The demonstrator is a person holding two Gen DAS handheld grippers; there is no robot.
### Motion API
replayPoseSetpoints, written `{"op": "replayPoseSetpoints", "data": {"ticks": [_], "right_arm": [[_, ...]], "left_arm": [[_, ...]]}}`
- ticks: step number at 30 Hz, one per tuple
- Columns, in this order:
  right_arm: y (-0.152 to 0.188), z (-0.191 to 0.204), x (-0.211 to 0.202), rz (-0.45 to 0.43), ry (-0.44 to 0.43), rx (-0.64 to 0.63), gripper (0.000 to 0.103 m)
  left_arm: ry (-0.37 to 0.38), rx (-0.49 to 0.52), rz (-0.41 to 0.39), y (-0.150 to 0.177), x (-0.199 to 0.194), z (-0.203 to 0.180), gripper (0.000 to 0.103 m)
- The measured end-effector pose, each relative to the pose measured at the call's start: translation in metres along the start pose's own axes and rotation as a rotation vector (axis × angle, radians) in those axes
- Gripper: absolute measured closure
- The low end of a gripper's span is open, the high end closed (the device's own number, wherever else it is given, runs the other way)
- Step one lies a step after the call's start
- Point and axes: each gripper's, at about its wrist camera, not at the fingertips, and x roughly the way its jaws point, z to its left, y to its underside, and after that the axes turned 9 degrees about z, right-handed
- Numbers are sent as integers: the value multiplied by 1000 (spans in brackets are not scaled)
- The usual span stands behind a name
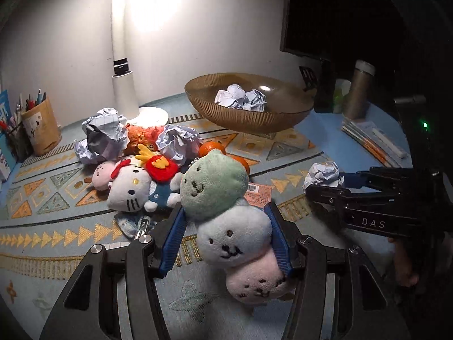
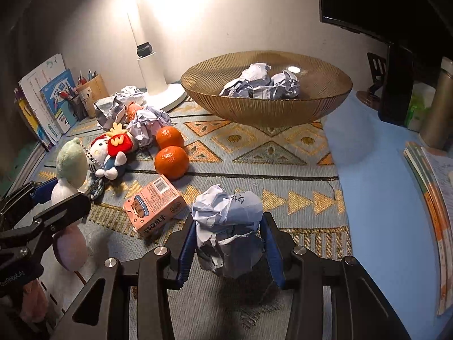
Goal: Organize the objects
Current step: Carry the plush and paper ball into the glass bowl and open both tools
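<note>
My left gripper (image 1: pixel 226 221) is shut on a three-ball plush toy (image 1: pixel 226 226), green, white and pink heads stacked, lifted above the patterned mat. The same plush toy (image 2: pixel 69 170) and left gripper (image 2: pixel 61 195) show at the left of the right wrist view. My right gripper (image 2: pixel 228 232) is shut on a crumpled paper ball (image 2: pixel 226 226); this held paper ball (image 1: pixel 322 174) and right gripper (image 1: pixel 325 184) appear at the right of the left wrist view. A brown ribbed bowl (image 2: pixel 266 107) at the back holds several crumpled papers (image 2: pixel 263 83).
A pile at the left holds a white cat plush (image 1: pixel 130 187), paper balls (image 1: pixel 104 136), two oranges (image 2: pixel 171 161) and a pink carton (image 2: pixel 154 208). A white lamp base (image 1: pixel 147 113), pen cup (image 1: pixel 41 126), books (image 2: pixel 430 187) and a flask (image 2: pixel 441 107) stand around the edges.
</note>
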Motion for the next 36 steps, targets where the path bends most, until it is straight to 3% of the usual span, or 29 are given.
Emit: {"op": "replayPoseSetpoints", "data": {"ticks": [4, 5, 6, 8, 14, 17, 21, 23, 25, 26, 27, 32, 36], "right_arm": [[7, 9, 2, 8, 62, -61, 61], [9, 10, 3, 8, 66, -69, 61], [10, 11, 3, 8, 64, -73, 61], [11, 13, 4, 12, 53, -74, 61], [17, 12, 3, 21, 34, -63, 58], [17, 8, 6, 37, 9, -41, 54], [19, 5, 5, 41, 10, -30, 41], [20, 4, 4, 40, -8, -25, 41], [20, 4, 3, 38, -18, -25, 41], [20, 5, 3, 36, -21, -30, 48], [20, 6, 3, 36, -27, -35, 59], [15, 5, -11, -9, -46, -19, 59], [-15, -5, -46, -128, -71, 13, 59]], "left_arm": [[-13, 149, 82, 7, 11, -17, 46], [-20, 149, 91, 8, 13, -17, 39], [-17, 136, 100, 8, 15, -16, 25], [-1, 83, 118, 9, 15, -11, 14], [118, -161, 189, 25, 20, 12, 14], [132, -282, 193, 30, 24, 15, 14], [131, -392, 167, 35, 23, 20, 14], [142, -431, 150, 35, 22, 23, 16], [127, -430, 156, 33, 24, 21, 33], [152, -418, 160, 31, 25, 19, 46], [163, -419, 163, 30, 25, 18, 46], [145, -361, 120, 19, 15, 14, 50], [138, -267, 20, -25, -4, 10, 50]]}}
